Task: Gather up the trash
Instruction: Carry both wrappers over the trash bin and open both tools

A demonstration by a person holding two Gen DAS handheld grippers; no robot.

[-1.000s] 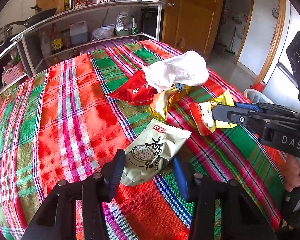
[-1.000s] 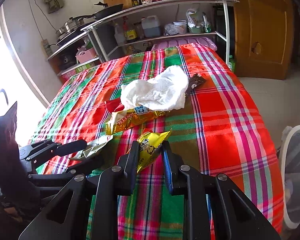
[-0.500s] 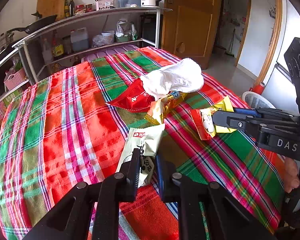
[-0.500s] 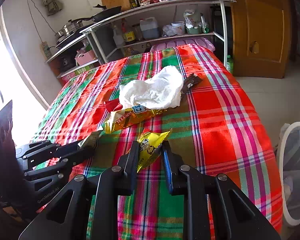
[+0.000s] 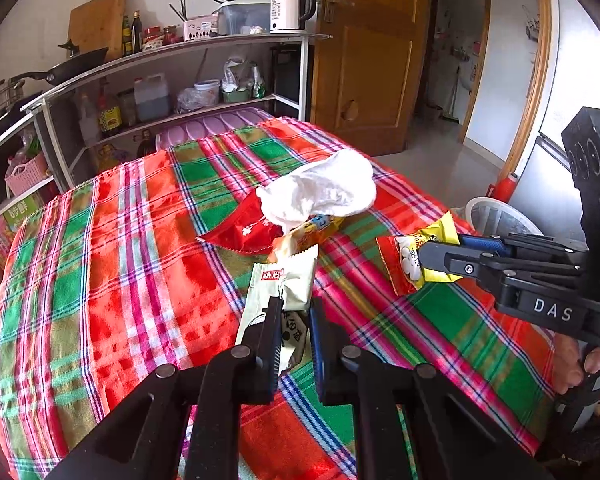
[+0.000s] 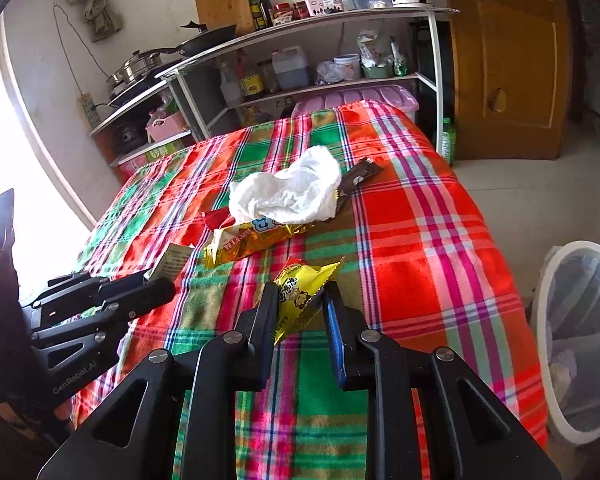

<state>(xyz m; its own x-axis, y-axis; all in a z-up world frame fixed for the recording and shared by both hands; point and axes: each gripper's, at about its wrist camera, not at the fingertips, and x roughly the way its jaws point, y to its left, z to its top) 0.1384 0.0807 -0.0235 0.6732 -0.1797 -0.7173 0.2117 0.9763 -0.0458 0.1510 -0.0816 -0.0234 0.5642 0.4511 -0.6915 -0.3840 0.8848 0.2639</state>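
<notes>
Plaid-covered tabletop (image 6: 420,216) before us: our left hand-held gripper (image 5: 294,324) clenches a pale green wrapper (image 5: 284,280), our right hand-held gripper (image 6: 300,304) a yellow snack packet (image 6: 300,296). Beyond the tabletop's right edge stands the wastebasket (image 6: 580,320), nearer our right hand.

A worktop (image 6: 420,216) covered by a red, green and pink plaid cloth is seen in both views. Behind it a grey metal shelf rack (image 6: 308,24) is set against the wall. On its top level a white electric kettle (image 5: 290,6), a wooden cutting board (image 6: 220,2), dark bottles (image 6: 260,10) and a black frying pan (image 6: 210,36) are kept; on the lower shelf a jug of dark liquid (image 6: 290,68) is stored. A brown wooden door (image 5: 370,64) is seen to the right of the rack.
</notes>
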